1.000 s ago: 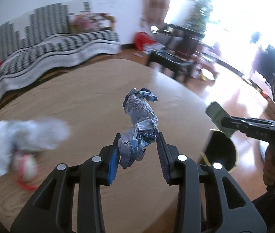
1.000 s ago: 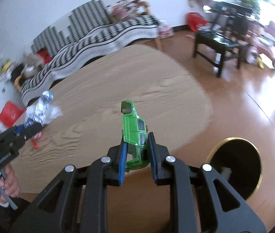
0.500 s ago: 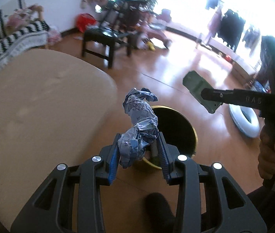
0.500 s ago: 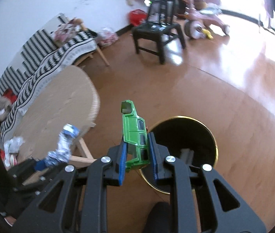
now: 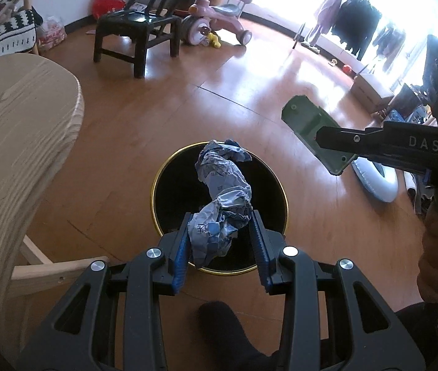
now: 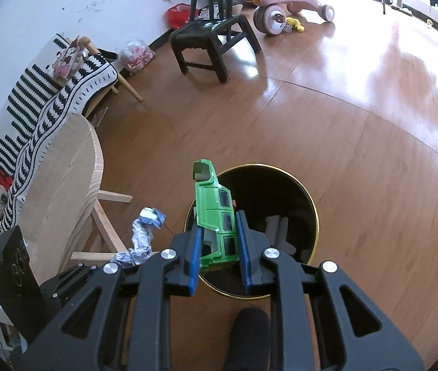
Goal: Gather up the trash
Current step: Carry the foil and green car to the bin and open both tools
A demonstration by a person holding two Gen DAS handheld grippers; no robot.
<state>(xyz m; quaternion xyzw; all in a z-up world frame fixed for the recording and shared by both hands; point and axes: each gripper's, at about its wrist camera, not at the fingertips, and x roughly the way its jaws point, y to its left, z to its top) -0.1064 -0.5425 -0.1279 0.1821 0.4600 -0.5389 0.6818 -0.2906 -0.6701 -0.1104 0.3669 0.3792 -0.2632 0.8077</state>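
My left gripper (image 5: 220, 227) is shut on a crumpled blue-and-white wrapper (image 5: 223, 198), which hangs over the mouth of a black bin with a gold rim (image 5: 169, 167) on the floor. My right gripper (image 6: 217, 235) is shut on a green toy truck body (image 6: 214, 213), held above the same black bin (image 6: 281, 191). In the left wrist view the right gripper (image 5: 321, 137) comes in from the right with the green toy truck body (image 5: 311, 123). In the right wrist view the wrapper (image 6: 144, 232) shows at the lower left, left of the bin. Some pieces lie inside the bin.
A round wooden table (image 5: 18, 142) stands left of the bin. Beyond are a dark wooden chair (image 5: 135, 31), a pink ride-on toy (image 5: 216, 18), a striped sofa (image 6: 33, 99) and a white inflatable ring (image 5: 376, 182). A dark foot (image 6: 246, 334) shows below the bin. Wooden floor surrounds the bin.
Both grippers have swung away from over the table to the right and down, and now hang over the bin. Each still holds its item.
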